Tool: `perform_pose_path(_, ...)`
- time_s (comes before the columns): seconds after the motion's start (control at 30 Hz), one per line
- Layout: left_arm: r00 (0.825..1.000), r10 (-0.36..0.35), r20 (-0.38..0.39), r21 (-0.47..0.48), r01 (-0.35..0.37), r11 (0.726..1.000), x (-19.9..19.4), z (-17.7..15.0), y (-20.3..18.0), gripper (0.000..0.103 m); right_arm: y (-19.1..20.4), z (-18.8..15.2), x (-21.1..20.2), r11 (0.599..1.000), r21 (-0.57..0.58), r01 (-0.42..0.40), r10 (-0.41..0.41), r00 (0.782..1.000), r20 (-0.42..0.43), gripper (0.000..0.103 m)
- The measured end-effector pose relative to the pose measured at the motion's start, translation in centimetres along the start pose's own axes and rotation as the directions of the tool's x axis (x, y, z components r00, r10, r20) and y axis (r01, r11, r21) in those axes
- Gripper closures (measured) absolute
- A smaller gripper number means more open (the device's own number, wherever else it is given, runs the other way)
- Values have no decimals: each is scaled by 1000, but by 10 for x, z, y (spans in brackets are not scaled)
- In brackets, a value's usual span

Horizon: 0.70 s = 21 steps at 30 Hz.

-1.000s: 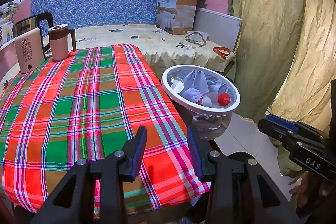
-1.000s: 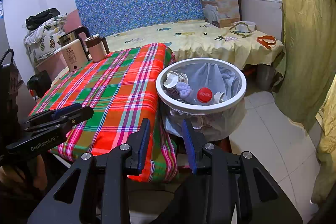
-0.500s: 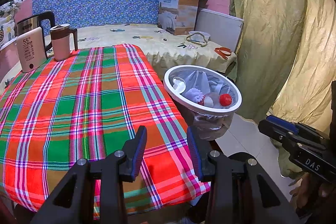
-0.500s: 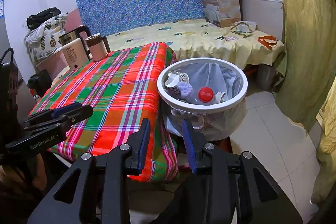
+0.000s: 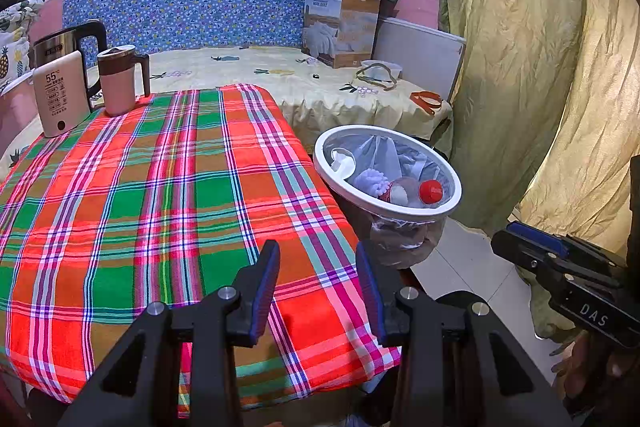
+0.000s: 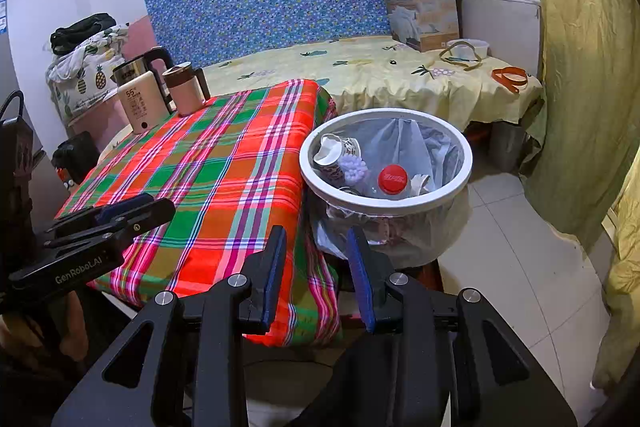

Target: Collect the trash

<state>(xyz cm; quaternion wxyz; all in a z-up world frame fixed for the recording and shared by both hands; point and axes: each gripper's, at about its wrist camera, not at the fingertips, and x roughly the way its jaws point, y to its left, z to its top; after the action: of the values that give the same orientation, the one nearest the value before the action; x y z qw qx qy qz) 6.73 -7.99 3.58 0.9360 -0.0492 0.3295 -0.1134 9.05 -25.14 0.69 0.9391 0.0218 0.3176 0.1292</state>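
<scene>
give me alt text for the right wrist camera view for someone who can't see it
A white-rimmed trash bin lined with a plastic bag holds a red-capped bottle and crumpled cups, beside a table with a plaid cloth. The empty, open right gripper points toward it; the left gripper shows at the left edge.

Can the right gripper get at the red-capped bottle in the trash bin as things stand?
Probably yes. The right gripper is open and empty, and the trash bin sits just ahead with its mouth uncovered. The red-capped bottle lies on top of the trash, nothing over it.
</scene>
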Motion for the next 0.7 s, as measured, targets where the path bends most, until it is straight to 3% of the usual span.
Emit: perform_pose_path(0.7, 1000, 12, 12, 7, -12, 1000, -3, 1, -3, 62, -1, 1, 0, 1000, -2, -1, 1, 1000, -1, 69)
